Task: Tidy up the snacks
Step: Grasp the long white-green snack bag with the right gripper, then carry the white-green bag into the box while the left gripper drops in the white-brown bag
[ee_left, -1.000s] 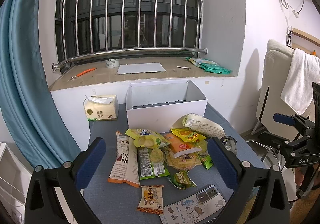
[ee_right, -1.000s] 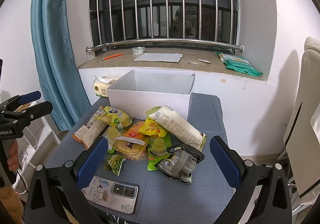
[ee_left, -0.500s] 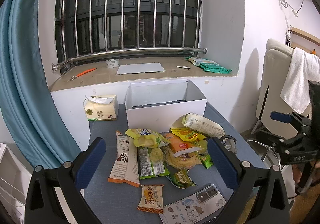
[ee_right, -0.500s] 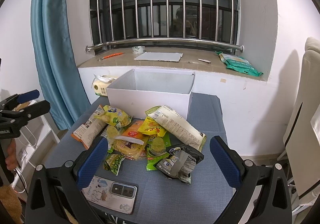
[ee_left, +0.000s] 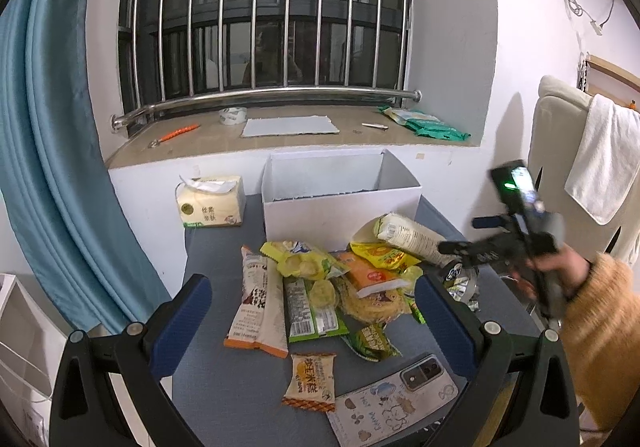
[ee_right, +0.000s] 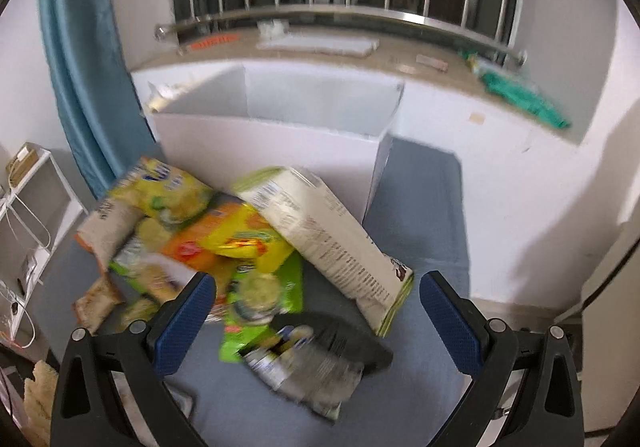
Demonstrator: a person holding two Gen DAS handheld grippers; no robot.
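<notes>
the right gripper (ee_right: 316,311) has its blue-padded fingers (ee_right: 182,321) spread wide and empty, low over a blurred black-and-silver snack packet (ee_right: 316,363) at the near edge of the snack pile (ee_right: 224,243). a long cream biscuit pack (ee_right: 324,239) leans against the white box (ee_right: 272,143) just beyond. the left gripper (ee_left: 312,323) also has its fingers (ee_left: 180,327) spread and empty, above the grey-blue counter (ee_left: 224,379), looking over a brown-and-white wafer pack (ee_left: 256,307), a small orange rice cracker packet (ee_left: 310,379) and a phone (ee_left: 396,395) with a cartoon case. a tissue pack (ee_left: 212,201) sits left of the box. a hand (ee_left: 560,271) in an orange sleeve (ee_left: 604,335) grips the right tool's handle.
</notes>
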